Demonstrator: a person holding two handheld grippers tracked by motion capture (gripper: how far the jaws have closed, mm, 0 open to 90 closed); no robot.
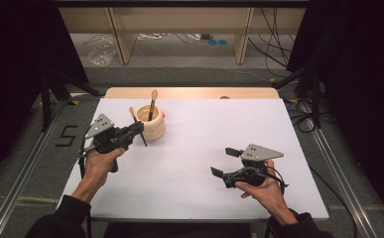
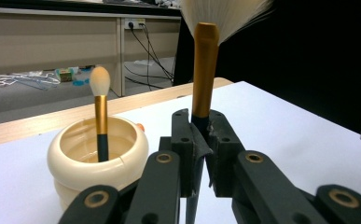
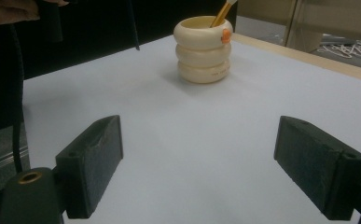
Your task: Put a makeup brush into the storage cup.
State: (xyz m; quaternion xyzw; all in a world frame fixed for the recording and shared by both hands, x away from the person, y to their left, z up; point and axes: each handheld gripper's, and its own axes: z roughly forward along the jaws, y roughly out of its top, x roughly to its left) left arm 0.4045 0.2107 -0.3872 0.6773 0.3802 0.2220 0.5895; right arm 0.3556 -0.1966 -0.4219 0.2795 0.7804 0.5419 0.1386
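The left gripper is clamped tight on a brush (gold handle, white hairs on top), held just at 9 o'clock of the cream cup. Another brush stands in the cup. The right gripper, with its jaws wide apart and holding nothing, is at 4 o'clock of the cup, well apart

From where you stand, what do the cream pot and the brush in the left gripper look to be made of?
The cream pot looks like glazed ceramic or glossy plastic: smooth stacked rings with soft highlights. The held brush, clamped in the left gripper, has a matte gold, metal-looking ferrule, a dark, probably painted handle and fine pale bristles, natural or synthetic I cannot tell.
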